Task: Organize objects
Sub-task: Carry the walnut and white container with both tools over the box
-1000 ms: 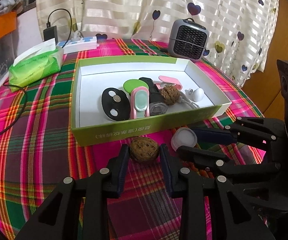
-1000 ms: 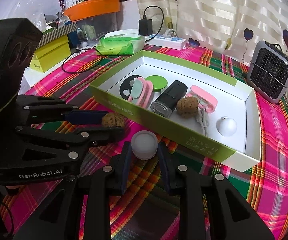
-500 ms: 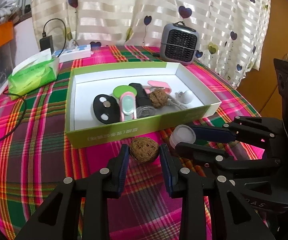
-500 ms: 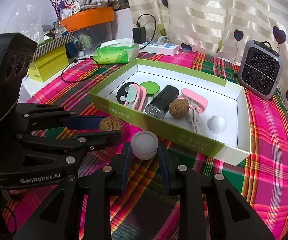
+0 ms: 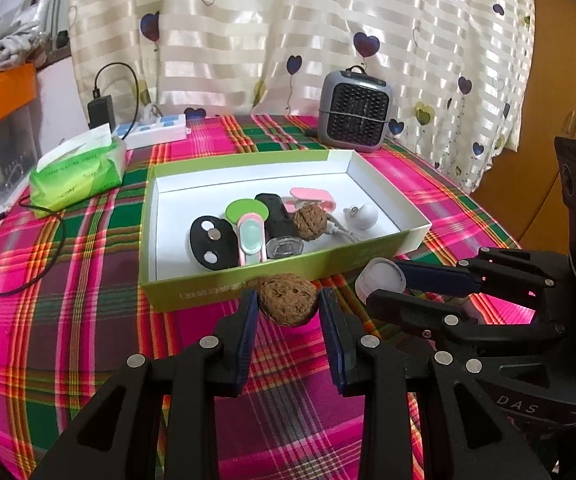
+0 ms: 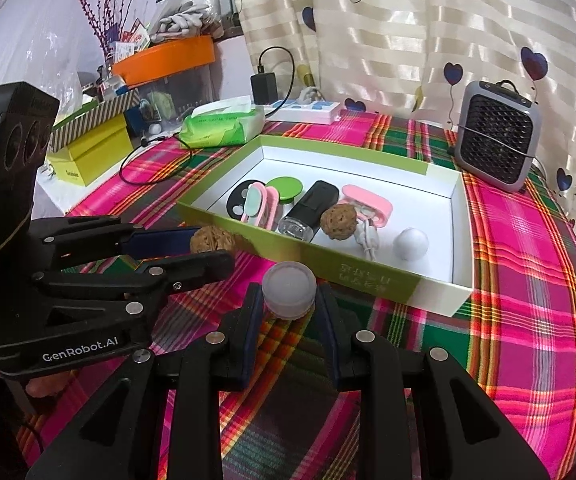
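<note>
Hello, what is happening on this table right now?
A person is tidying small things into the shallow green-and-white cardboard box on the plaid tablecloth. The left gripper is shut on a brown wrinkled walnut, and the right gripper is shut on a round translucent white cap. Both are held just in front of the box, not yet inside it.

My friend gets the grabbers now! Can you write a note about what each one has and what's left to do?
Left hand-held gripper: shut on a walnut, lifted just before the box.
Right hand-held gripper: shut on a white cap, also near the front wall.
Done: second walnut, green lid, black case and other small things lie in the box.
Left: drop both held things inside.
</note>
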A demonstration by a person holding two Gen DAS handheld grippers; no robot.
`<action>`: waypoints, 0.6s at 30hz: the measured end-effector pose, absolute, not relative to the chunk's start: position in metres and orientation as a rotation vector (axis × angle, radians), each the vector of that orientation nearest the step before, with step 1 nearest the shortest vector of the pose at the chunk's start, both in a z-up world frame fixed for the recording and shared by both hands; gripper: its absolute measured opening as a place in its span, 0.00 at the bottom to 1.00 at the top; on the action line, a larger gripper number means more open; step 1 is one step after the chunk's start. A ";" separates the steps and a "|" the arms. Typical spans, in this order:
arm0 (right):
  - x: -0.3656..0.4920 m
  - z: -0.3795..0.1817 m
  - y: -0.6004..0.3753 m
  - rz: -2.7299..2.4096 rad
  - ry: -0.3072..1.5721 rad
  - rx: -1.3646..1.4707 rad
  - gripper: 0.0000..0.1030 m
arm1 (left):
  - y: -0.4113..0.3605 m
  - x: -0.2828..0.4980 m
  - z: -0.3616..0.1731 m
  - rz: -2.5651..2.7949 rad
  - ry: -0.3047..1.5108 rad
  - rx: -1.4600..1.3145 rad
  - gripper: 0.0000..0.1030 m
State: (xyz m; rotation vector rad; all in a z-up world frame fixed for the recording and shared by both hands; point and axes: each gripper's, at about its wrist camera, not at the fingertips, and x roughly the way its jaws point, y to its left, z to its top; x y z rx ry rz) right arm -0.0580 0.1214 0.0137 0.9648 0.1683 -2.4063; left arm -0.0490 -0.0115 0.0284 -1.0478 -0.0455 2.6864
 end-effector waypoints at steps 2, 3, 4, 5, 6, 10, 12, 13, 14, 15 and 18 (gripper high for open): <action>-0.057 0.016 0.122 -2.412 0.164 0.956 0.27 | -0.011 -0.048 0.031 2.696 -0.045 -1.041 0.28; -0.056 0.017 0.122 -2.414 0.165 0.953 0.27 | -0.011 -0.047 0.032 2.699 -0.045 -1.038 0.28; -0.056 0.018 0.122 -2.416 0.163 0.949 0.27 | -0.011 -0.047 0.032 2.702 -0.044 -1.036 0.28; -0.056 0.019 0.123 -2.418 0.161 0.944 0.27 | -0.010 -0.047 0.033 2.704 -0.042 -1.037 0.28; -0.055 0.020 0.123 -2.420 0.159 0.940 0.27 | -0.009 -0.046 0.034 2.705 -0.040 -1.037 0.28; -0.052 0.025 0.126 -2.428 0.158 0.926 0.27 | -0.009 -0.046 0.035 2.708 -0.037 -1.033 0.28; -0.050 0.028 0.127 -2.435 0.161 0.920 0.27 | -0.008 -0.045 0.037 2.712 -0.033 -1.026 0.28; -0.050 0.030 0.128 -2.440 0.162 0.916 0.27 | -0.008 -0.045 0.038 2.714 -0.031 -1.023 0.28; -0.050 0.030 0.128 -2.443 0.162 0.914 0.27 | -0.008 -0.044 0.040 2.717 -0.031 -1.019 0.28; -0.049 0.032 0.129 -2.447 0.162 0.910 0.27 | -0.008 -0.044 0.041 2.719 -0.031 -1.017 0.28; -0.048 0.035 0.130 -2.456 0.165 0.902 0.27 | -0.007 -0.043 0.044 2.724 -0.034 -1.013 0.28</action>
